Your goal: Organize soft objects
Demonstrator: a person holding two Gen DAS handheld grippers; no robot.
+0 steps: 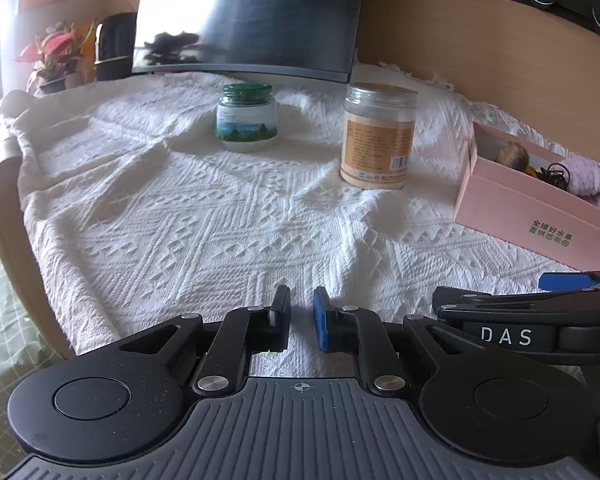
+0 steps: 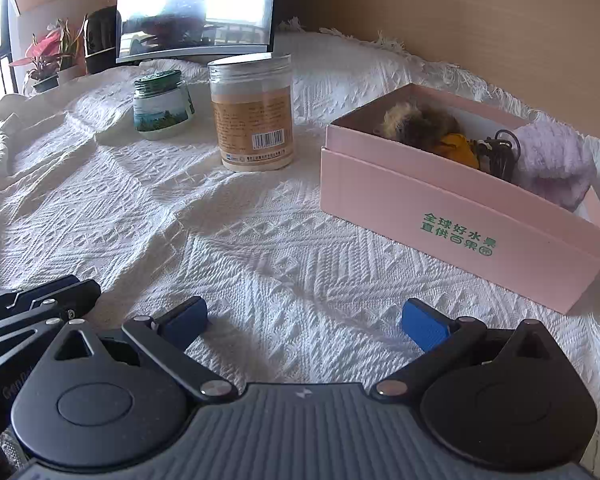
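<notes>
**Both grippers empty over the cloth; soft things already boxed**

Right gripper (image 2: 304, 320) is seen with its blue pads spread wide and nothing between them, low over the near edge of the desk. Left gripper (image 1: 301, 312) is held just beside it, its pads drawn close with only a narrow gap showing; nothing is gripped there either, though whether it is fully clenched cannot be told.

The soft things are gathered in the pink box (image 2: 452, 208), which stands open toward the right edge of the desk. Inside it a furry brown toy (image 2: 420, 124) with a yellow part is seen at the far end, a dark cord (image 2: 504, 148) in the middle, and a lilac cloth (image 2: 552, 160) bunched at the right end, part of it draped over the box wall. No loose soft thing is seen on the white cover (image 2: 260, 240) outside the box.

The step in hand is judged to be a late one: collection appears finished and the grippers are resting clear. If anything is left, the lilac cloth would need to be tucked below the wall, which calls for the right gripper to be carried forward and to the right over the box and closed lightly on the overhanging fold.

Behind, toward the far edge, a green-lidded jar (image 2: 162, 106) and a taller tan jar (image 2: 252, 116) stand near each other, left of the box and apart from it. They are rigid and are judged outside the task. A monitor (image 2: 196, 8) and a plant (image 2: 48, 56) are seen at the far left corner.
</notes>
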